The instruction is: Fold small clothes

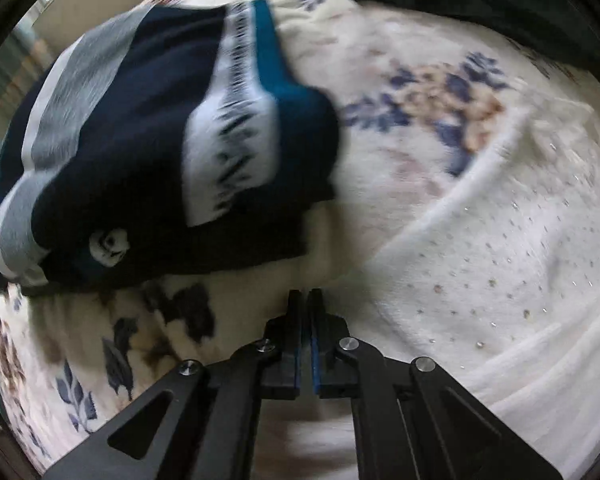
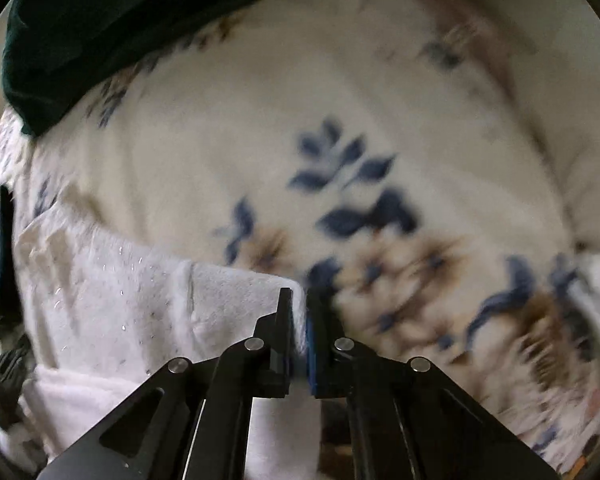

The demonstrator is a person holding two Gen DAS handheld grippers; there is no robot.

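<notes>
A white garment (image 1: 500, 280) dotted with small sparkles lies spread on a cream floral blanket (image 1: 400, 48). My left gripper (image 1: 305, 294) is shut, its tips down at the garment's left edge; no cloth shows between the pads. In the right wrist view the same white garment (image 2: 112, 292) reaches in from the left. My right gripper (image 2: 299, 294) is shut on the garment's corner, with white cloth showing between the pads. A navy, teal and grey garment (image 1: 140, 140) with a small skull mark lies folded to the upper left of the left gripper.
Dark green fabric (image 1: 500, 0) lies along the far edge of the blanket and fills the upper left in the right wrist view (image 2: 100, 20). Bare floral blanket (image 2: 340, 128) stretches beyond the right gripper. Both pictures are blurred.
</notes>
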